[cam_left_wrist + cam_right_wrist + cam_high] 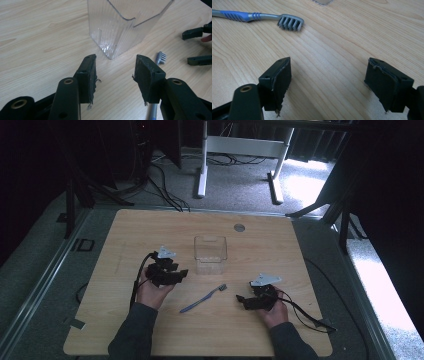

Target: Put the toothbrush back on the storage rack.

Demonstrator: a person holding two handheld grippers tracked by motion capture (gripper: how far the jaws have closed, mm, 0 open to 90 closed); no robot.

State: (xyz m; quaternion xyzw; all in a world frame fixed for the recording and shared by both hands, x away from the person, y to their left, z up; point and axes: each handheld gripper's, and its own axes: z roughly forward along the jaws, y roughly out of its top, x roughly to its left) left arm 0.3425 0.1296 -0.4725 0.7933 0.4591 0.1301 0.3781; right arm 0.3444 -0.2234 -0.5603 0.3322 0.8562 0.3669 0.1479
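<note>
High view shows both tongs, left tongs (183, 273) and right tongs (240, 298), wide and empty, beside a toothbrush (202, 298) on the tabletop (280, 250).

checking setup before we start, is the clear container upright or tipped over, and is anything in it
Upright and empty: the clear container stands on its base on the table, opening upward, nothing inside. The toothbrush lies outside it.

- A lab or recording room, not a home.
- Dark curtains (30, 165) hang round a lone wooden tabletop (150, 227).
- Grey carpet (235, 190) underfoot, with loose cables (165, 190) trailing across it.
- A white desk frame (240, 150) stands behind, beside black stand legs (75, 195).
</note>
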